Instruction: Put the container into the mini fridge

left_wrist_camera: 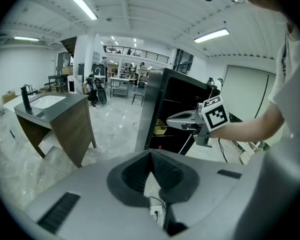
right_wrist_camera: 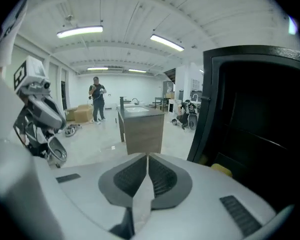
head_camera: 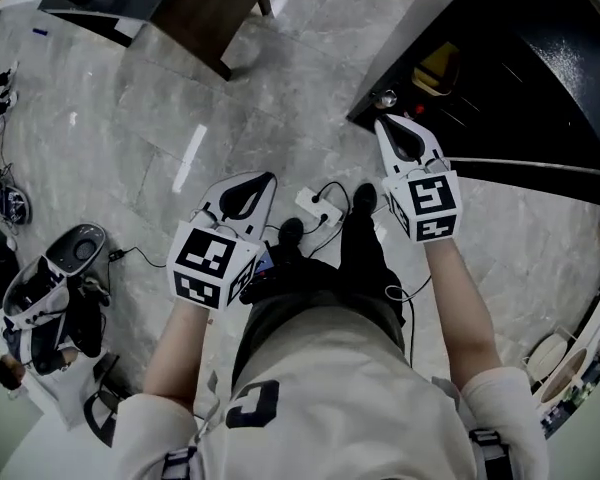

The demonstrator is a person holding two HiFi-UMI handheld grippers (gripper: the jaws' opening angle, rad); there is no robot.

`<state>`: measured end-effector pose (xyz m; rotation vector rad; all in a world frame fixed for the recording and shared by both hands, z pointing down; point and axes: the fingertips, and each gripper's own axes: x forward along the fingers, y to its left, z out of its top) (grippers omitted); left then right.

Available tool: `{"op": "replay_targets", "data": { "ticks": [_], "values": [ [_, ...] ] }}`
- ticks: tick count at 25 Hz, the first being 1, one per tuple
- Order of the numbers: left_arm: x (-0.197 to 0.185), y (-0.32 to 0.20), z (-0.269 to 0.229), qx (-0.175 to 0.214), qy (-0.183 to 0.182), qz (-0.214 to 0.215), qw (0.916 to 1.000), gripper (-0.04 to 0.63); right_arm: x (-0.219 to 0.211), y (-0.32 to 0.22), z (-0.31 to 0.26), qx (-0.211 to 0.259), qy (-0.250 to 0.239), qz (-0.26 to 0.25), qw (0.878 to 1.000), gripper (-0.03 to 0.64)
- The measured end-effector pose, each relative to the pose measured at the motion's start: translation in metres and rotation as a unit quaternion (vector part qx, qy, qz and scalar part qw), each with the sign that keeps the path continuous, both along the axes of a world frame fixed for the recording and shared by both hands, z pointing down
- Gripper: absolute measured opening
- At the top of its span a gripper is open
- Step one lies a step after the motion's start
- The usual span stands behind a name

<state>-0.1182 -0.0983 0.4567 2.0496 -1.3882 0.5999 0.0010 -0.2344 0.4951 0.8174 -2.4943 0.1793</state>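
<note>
Both grippers hung over the pale marble floor (head_camera: pixel 160 138) in front of the tall black mini fridge (head_camera: pixel 540 68), whose dark interior stood open. The left gripper (head_camera: pixel 258 188) was pressed together with nothing between its jaws, its ribbed pads meeting at the tip (its own view shows this plainly). The right gripper (head_camera: pixel 392 133) was likewise closed and empty, held nearer the fridge opening and pointing toward it. The small yellow container (head_camera: pixel 435 68) already sat inside the fridge, near the front edge of a shelf, apart from both grippers. A white power strip (head_camera: pixel 318 206) lay on the floor between the grippers, and a grey-topped bench with wooden sides (head_camera: pixel 195 13) stood well away from the fridge.
</note>
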Motion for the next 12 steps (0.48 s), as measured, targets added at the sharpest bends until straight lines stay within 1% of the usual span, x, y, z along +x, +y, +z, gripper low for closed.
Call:
{"op": "replay_targets", "data": {
  "ticks": [2, 5, 9, 12],
  "values": [
    [0.002, 0.005, -0.008, 0.010, 0.000, 0.011, 0.9999, 0.041, 0.000, 0.011, -0.012, -0.019, -0.025, 0.012, 0.999, 0.037],
    [0.006, 0.009, -0.017, 0.023, 0.000, 0.024, 0.9994, 0.041, 0.001, 0.026, -0.027, -0.033, -0.049, 0.021, 0.998, 0.035],
    [0.013, 0.014, -0.028, 0.035, 0.020, 0.035, 0.9986, 0.041, -0.002, 0.047, -0.046, -0.061, -0.082, 0.027, 0.994, 0.035],
    [0.017, 0.016, -0.040, 0.055, 0.030, 0.047, 0.9969, 0.041, -0.008, 0.062, -0.058, -0.077, -0.102, 0.023, 0.992, 0.035]
  ]
}}
